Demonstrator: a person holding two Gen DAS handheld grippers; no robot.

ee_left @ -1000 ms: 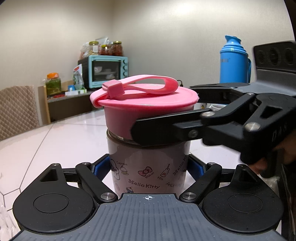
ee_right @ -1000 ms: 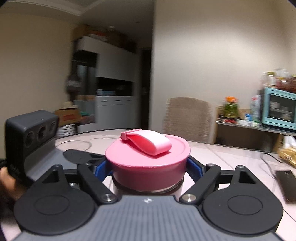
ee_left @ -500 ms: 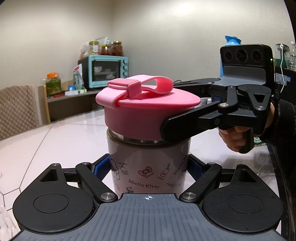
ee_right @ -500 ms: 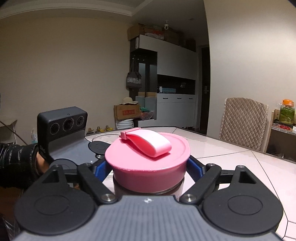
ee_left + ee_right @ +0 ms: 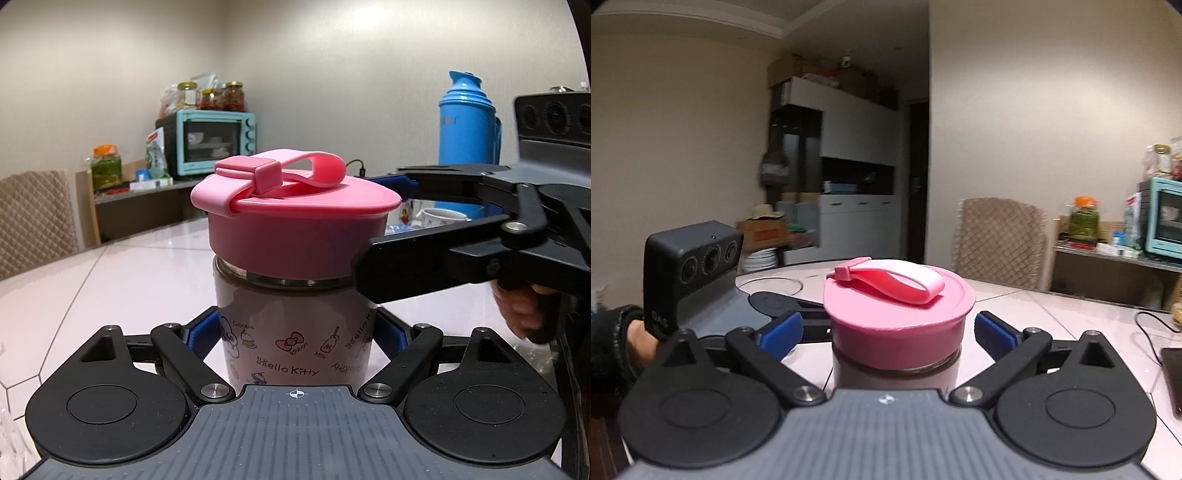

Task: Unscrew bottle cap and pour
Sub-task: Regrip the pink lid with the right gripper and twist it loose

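A Hello Kitty bottle [image 5: 295, 332] with a wide pink cap [image 5: 295, 218] and a pink strap loop stands on the pale table. My left gripper [image 5: 295, 334] is shut on the bottle's body, blue pads against both sides. In the right wrist view the cap [image 5: 899, 314] sits between the blue pads of my right gripper [image 5: 888, 330], which is open with gaps on both sides. The right gripper also shows in the left wrist view [image 5: 388, 236], one finger in front of the cap's right side and the other behind it. The bottle's contents look brown below the cap.
A blue thermos [image 5: 467, 122] and a white mug [image 5: 443, 216] stand behind on the right. A teal toaster oven [image 5: 212, 142] and jars sit on a far shelf. A padded chair [image 5: 999, 242] is at the table's far side. A dark phone [image 5: 1172, 376] and cable lie right.
My right gripper swung round the cap, turning it and its strap, then opened: its pads now stand off the cap. The left gripper has kept its hold on the bottle.
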